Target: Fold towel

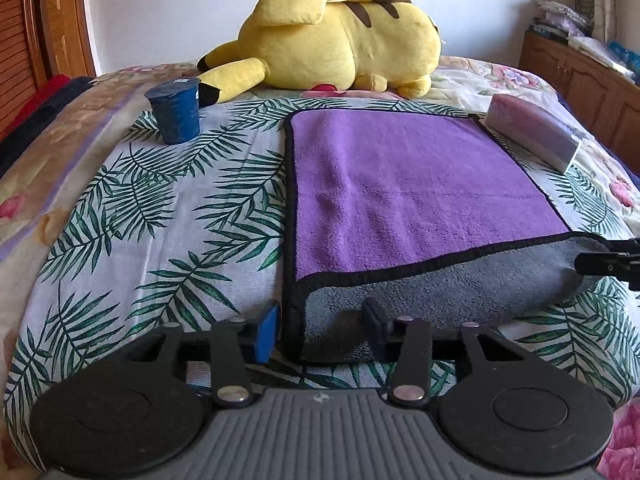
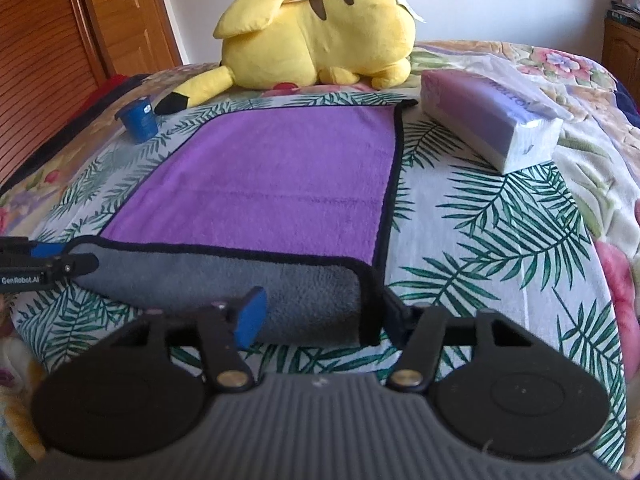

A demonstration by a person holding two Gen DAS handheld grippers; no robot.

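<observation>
A purple towel (image 1: 404, 184) with a black hem and grey underside lies on the bed; it also shows in the right wrist view (image 2: 272, 184). Its near edge is rolled up and over, showing a grey band (image 1: 440, 288). My left gripper (image 1: 326, 326) is open, its fingers standing either side of the near left corner of that fold. My right gripper (image 2: 324, 316) is open around the near right corner of the grey fold (image 2: 312, 296). Each gripper shows at the edge of the other's view.
A yellow plush toy (image 1: 336, 36) lies at the far end of the bed. A blue cup (image 1: 176, 110) stands far left of the towel. A wrapped tissue pack (image 2: 492, 116) lies to its far right. A wooden cabinet (image 1: 588, 80) stands beyond the bed's right side.
</observation>
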